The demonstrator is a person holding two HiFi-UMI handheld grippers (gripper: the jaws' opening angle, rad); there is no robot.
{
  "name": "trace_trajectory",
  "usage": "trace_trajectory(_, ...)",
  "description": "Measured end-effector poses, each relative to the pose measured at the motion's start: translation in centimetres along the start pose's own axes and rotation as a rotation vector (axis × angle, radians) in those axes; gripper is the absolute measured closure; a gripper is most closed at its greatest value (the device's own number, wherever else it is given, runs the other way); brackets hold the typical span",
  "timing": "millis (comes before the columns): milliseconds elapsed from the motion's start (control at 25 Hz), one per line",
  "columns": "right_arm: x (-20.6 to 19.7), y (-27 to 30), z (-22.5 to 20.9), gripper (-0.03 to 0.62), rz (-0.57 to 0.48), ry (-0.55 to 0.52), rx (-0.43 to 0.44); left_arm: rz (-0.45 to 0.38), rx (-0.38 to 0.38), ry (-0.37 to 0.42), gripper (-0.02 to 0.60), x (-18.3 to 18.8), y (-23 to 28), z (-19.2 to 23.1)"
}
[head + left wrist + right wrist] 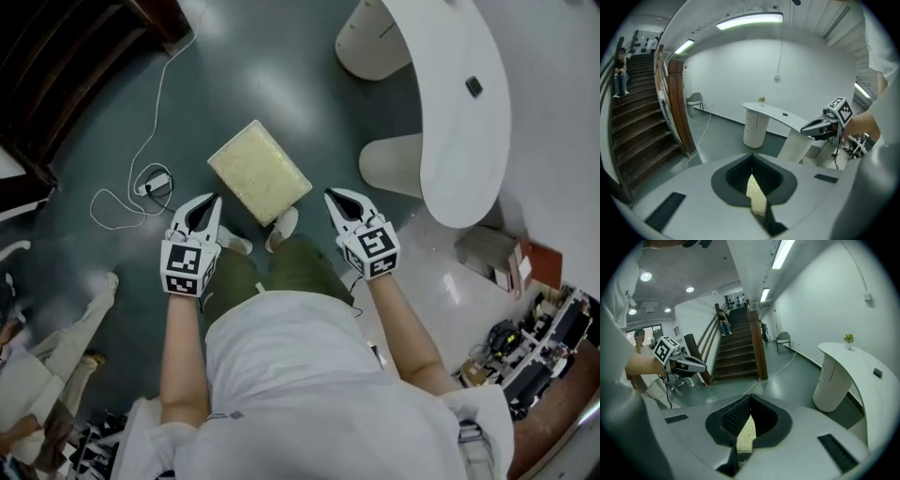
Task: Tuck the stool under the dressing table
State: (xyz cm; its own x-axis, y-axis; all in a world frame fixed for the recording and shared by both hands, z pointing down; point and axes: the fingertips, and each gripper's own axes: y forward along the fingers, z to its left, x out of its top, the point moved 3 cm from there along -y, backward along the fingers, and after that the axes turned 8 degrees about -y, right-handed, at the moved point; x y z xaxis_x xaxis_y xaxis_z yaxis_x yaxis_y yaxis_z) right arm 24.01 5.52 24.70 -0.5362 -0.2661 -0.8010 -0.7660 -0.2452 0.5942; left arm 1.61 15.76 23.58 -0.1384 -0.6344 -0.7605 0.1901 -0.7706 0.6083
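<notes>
The stool (260, 172), with a cream padded rectangular top, stands on the dark floor just ahead of my feet. The white curved dressing table (459, 103) on two round pedestals is to its right, apart from it. My left gripper (208, 202) hovers shut above the stool's near left corner and holds nothing. Above the near right corner my right gripper (337, 199) is also shut and holds nothing. In the left gripper view the stool (757, 197) shows beneath the closed jaws, and the table (773, 112) stands beyond. The right gripper view shows the stool (746, 434) the same way.
A white cable with an adapter (155, 183) lies on the floor left of the stool. A wooden staircase (56, 75) rises at the far left. A person (56, 347) stands at the lower left. Boxes and equipment (525, 337) crowd the right. A small dark object (473, 86) lies on the table.
</notes>
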Motion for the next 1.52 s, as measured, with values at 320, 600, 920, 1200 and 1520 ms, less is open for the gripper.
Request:
trace_trajectory(320,-4.2,5.1,1.8,0.585,0.164,-0.061,0.096,0.079,0.003,-0.166,0.581,-8.4,0.5,1.2)
trace_trajectory(600,-8.9,10.1,2.7,0.58,0.294,-0.092,0.084,0.152,-0.057,-0.271,0.581,-15.6,2.9,4.4)
trace_trajectory(920,-17.2,14.5,1.1,0.557,0.466,-0.129,0.078,0.295,-0.149,-0.274,0.551,-23.1,8.1,6.1)
trace_trajectory(1200,-24.3,18.2,-1.3,0.478,0.577,-0.16,0.156,0.435,-0.167,-0.352,0.457,-28.9,12.6,5.1)
trace_trajectory(1520,-33.3,22.5,-3.4,0.372,0.69,-0.264,0.321,0.551,-0.119,-0.441,0.377,-35.9,18.4,2.1)
